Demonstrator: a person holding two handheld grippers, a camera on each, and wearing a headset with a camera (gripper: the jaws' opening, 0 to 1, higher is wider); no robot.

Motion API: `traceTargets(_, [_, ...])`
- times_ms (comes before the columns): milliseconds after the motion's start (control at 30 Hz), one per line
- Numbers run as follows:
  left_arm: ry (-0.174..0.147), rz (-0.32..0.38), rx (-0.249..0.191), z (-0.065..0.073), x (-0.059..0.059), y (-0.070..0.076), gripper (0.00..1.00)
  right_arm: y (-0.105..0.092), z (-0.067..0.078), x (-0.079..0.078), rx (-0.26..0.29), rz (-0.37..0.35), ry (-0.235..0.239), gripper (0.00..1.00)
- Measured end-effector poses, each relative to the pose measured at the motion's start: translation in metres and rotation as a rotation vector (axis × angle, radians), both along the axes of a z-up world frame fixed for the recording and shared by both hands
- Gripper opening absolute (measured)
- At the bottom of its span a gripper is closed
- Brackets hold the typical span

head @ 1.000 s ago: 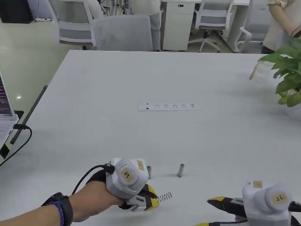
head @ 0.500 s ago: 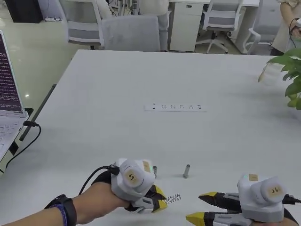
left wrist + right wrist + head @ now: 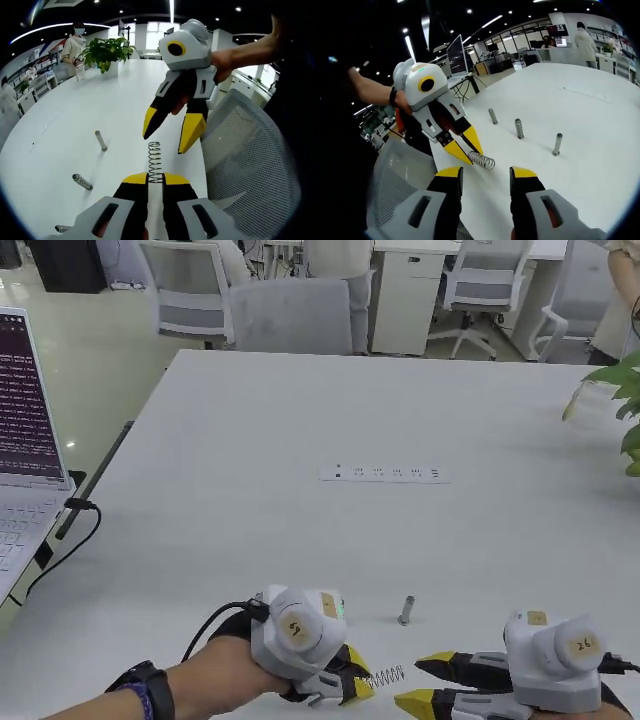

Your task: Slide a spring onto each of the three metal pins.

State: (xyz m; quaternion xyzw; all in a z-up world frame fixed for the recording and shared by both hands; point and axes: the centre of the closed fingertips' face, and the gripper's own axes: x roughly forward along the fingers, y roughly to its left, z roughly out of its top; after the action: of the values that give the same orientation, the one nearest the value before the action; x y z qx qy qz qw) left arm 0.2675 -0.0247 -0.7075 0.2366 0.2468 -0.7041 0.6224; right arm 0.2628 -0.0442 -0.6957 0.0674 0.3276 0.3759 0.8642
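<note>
Jaws on my left gripper (image 3: 155, 178) pinch the spring (image 3: 155, 159); my right gripper (image 3: 486, 173) gapes empty, both near the bare pin (image 3: 406, 610).

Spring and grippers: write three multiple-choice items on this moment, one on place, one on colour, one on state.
1. Where is the spring? A. In the right gripper's jaws. B. In the left gripper's jaws. C. Lying loose, held by neither.
2. What colour are both grippers' jaw tips? A. Red. B. Blue. C. Yellow.
3. How does the right gripper stand? A. Open, holding nothing. B. Shut on the spring. C. Shut, holding nothing.
Key: 1 B, the left gripper view shows it clamped between its own tips; 2 C, yellow in every view; 3 A, its jaws stand apart.
</note>
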Motion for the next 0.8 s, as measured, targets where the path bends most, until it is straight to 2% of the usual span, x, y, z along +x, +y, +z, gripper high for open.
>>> traceTargets(633, [-0.009,-0.037,-0.022,0.011,-0.011,-0.006,0.02,0.009,0.003,-0.003,0.044,0.052,0.015,0.16])
traceTargets(800, [-0.011,-0.045,-0.025,0.012,-0.012,-0.007,0.02,0.009,0.005,-0.005,0.053,0.058,0.018,0.15])
